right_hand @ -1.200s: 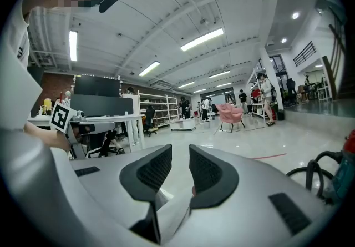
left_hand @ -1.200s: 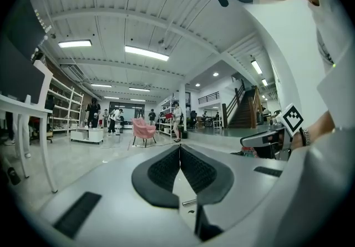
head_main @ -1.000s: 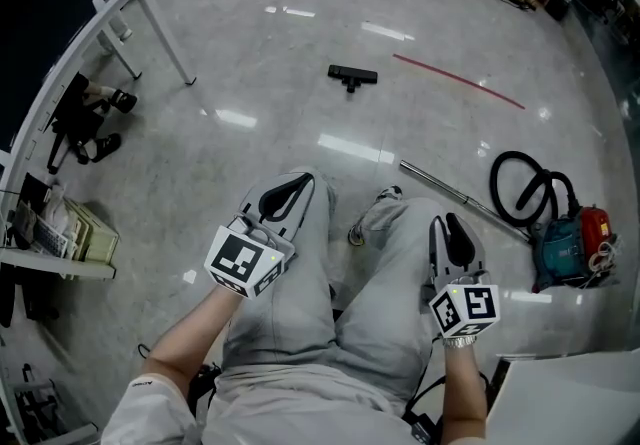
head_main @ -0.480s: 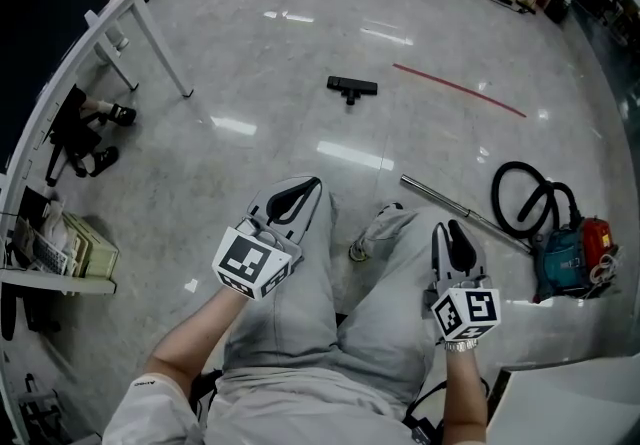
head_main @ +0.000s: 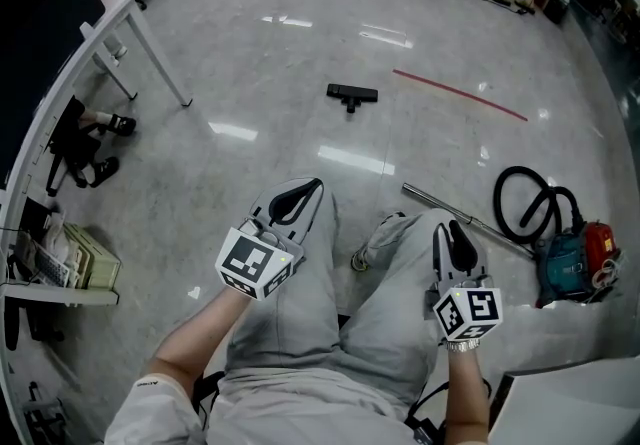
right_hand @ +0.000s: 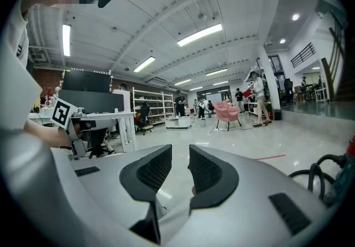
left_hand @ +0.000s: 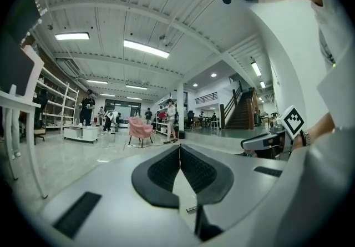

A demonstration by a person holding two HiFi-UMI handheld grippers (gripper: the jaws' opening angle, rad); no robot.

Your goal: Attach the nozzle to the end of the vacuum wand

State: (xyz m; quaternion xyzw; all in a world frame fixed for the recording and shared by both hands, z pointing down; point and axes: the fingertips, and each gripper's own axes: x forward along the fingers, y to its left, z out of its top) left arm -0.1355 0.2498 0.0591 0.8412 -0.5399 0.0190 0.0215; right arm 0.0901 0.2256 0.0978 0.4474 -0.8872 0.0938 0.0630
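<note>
Black nozzle (head_main: 352, 92): loose on floor (head_main: 250, 53), well apart from wand (head_main: 465, 214), not yet collected.
Left gripper (head_main: 303, 190): fingers (left_hand: 161, 171) together, empty.
Right gripper (head_main: 453, 231): fingers (right_hand: 152, 172) apart, empty.

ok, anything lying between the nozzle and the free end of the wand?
Nothing visible. Bare floor separates the nozzle from the free end of the wand. The red tape line lies flat, off to one side. The left gripper and right gripper are empty above the person's legs, near neither part.
</note>
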